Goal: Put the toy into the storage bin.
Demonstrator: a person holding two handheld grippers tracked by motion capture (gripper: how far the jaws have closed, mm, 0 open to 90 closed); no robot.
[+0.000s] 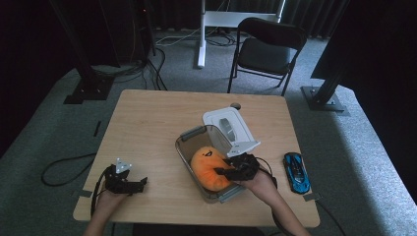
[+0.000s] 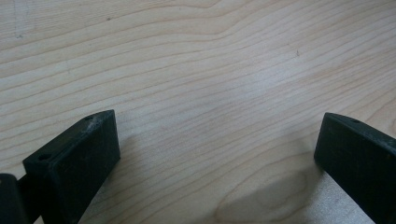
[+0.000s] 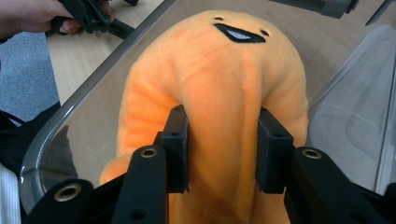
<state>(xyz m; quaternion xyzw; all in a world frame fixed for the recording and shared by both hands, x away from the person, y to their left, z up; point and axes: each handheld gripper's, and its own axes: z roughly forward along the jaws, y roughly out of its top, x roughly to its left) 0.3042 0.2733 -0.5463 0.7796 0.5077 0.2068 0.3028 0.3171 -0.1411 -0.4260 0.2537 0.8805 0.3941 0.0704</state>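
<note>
Inside the clear bin [image 1: 184,147], right gripper [image 3: 223,149] fingers pinching orange plush [image 3: 219,70] (left gripper [image 2: 210,154] wide open, empty).

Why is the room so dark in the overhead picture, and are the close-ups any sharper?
High view: surroundings dim, the table lit. Left gripper view: bright wood grain, a soft shadow near the bottom. Right gripper view: the orange plush toy is sharp, with faint reflections on the clear bin wall.

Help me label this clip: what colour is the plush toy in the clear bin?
Orange, with a small dark face; the plush toy shows best in the right gripper view.
</note>
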